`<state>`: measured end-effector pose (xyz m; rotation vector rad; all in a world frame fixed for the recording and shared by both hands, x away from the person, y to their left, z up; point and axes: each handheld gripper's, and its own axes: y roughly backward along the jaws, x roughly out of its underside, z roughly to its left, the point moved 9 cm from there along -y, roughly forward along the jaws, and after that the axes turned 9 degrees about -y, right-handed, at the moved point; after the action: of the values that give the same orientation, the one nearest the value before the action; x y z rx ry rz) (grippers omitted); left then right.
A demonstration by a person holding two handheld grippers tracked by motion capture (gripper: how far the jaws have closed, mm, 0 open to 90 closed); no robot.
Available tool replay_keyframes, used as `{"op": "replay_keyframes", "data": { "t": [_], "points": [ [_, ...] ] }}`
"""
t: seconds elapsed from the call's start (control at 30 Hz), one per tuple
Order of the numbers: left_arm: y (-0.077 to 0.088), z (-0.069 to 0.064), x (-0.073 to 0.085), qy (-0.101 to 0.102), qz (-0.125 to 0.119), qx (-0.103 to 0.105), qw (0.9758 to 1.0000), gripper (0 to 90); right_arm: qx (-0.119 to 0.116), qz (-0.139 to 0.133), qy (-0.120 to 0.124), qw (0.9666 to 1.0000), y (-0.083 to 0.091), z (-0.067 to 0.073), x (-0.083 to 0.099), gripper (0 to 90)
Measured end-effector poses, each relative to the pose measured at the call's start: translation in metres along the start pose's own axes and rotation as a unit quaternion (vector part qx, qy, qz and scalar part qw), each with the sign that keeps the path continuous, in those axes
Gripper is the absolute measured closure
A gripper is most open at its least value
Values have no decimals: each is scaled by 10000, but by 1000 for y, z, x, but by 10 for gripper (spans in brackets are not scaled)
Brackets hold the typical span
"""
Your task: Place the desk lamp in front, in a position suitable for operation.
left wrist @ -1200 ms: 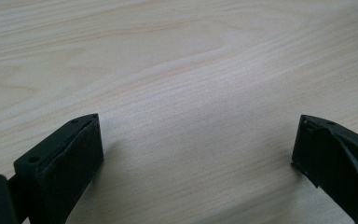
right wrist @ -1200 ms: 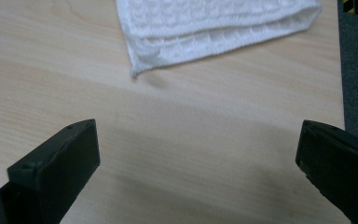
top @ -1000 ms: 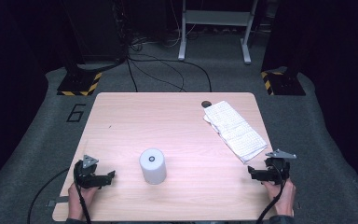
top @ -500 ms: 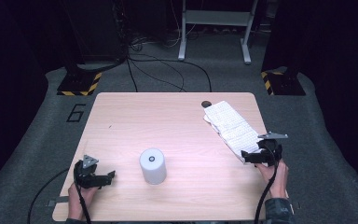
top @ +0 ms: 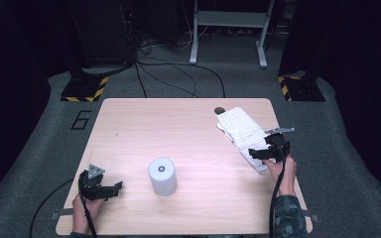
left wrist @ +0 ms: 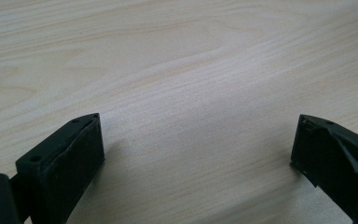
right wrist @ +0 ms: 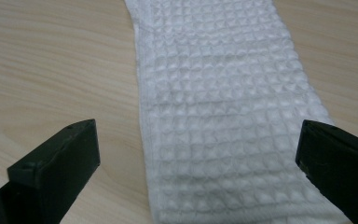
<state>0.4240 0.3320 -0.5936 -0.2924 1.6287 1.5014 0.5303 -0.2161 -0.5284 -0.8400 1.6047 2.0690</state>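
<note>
High view. A light wooden rectangular worktop (top: 178, 129) carries a white waffle-weave folded cloth (top: 238, 131) along its right edge and a white upright cylinder (top: 162, 176) with a dark spot on its top near the middle of the front half. The cloth's long axis runs diagonally, from near the far right corner toward the front right edge. A small dark round mark (top: 220, 109) sits just beside the cloth's far end. The right gripper (top: 256, 153) hovers at the cloth's near end, jaws pointing left across it. The left gripper (top: 113, 187) rests near the front left corner, well apart from the cylinder, jaws pointing right toward it. The right hand is by far the nearer to the cloth.

Left gripper view. The left gripper's jaws are spread wide, with bare wood grain between them and nothing held.

Right gripper view. The right gripper (right wrist: 196, 154) has its jaws spread wide, one on either side of the cloth (right wrist: 223, 116), gripping nothing. The cloth's near edge lies between the jaws, and its long axis extends straight away from the gripper. Judged from this, closing would require descending first; whether the jaws touch the fabric cannot be told.
</note>
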Motion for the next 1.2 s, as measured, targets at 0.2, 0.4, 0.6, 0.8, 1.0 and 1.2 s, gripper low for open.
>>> {"op": "replay_keyframes", "data": {
  "t": [0.2, 0.4, 0.6, 0.8, 1.0, 1.2],
  "points": [
    [-1, 0, 0, 10, -46, -14, 10000, 20, -65, 116, -21, 9999, -19, 4, -11, 0],
    [0, 0, 0, 11, -17, 6, 10000, 21, 128, 342, -66, 9993, -42, 0, -14, 0],
    [-1, 0, 0, 18, -43, 0, 10000, 21, 103, 499, -263, 9984, -61, -8, -12, 0],
    [-1, 0, 0, 17, -42, 2, 10000, 21, 237, 613, -364, 9972, -71, -13, -9, 24],
    [-1, 0, 0, 17, -42, 0, 10000, 20, 449, 672, -229, 9965, -76, -15, -5, 102],
    [-1, 0, 0, 19, -45, -2, 10000, 21, 539, 685, -197, 9960, -75, -14, -6, 159]
  ]
}}
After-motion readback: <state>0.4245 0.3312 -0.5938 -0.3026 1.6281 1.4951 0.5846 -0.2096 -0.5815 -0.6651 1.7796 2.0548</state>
